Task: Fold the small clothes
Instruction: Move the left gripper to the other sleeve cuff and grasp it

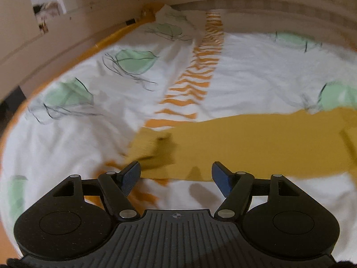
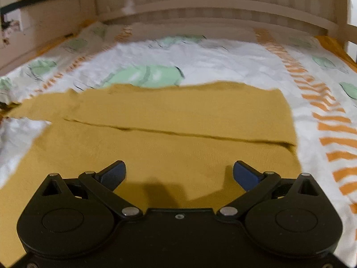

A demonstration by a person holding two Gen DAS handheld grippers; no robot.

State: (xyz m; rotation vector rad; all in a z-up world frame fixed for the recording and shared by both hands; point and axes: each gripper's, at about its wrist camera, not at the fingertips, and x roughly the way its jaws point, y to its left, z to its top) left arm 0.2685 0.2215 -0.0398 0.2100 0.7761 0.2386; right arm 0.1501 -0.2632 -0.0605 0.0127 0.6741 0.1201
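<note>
A mustard-yellow garment (image 2: pixel 178 134) lies flat on the bed, with its far part folded over itself along a crease running across. In the left wrist view the same garment (image 1: pixel 256 143) stretches to the right, its rumpled left end (image 1: pixel 154 149) just beyond the fingers. My left gripper (image 1: pixel 176 174) hovers over the garment's near edge, open, with nothing between its blue pads. My right gripper (image 2: pixel 179 173) stands open above the near half of the garment, its pads apart and holding nothing.
The bed sheet (image 1: pixel 67 147) is white with green leaf prints and orange chevron stripes (image 1: pixel 196 76). A pale wooden headboard (image 2: pixel 200 6) runs along the far side. A crumpled bit of sheet (image 1: pixel 176 20) sits at the far corner. An orange mattress edge (image 1: pixel 107 39) shows at left.
</note>
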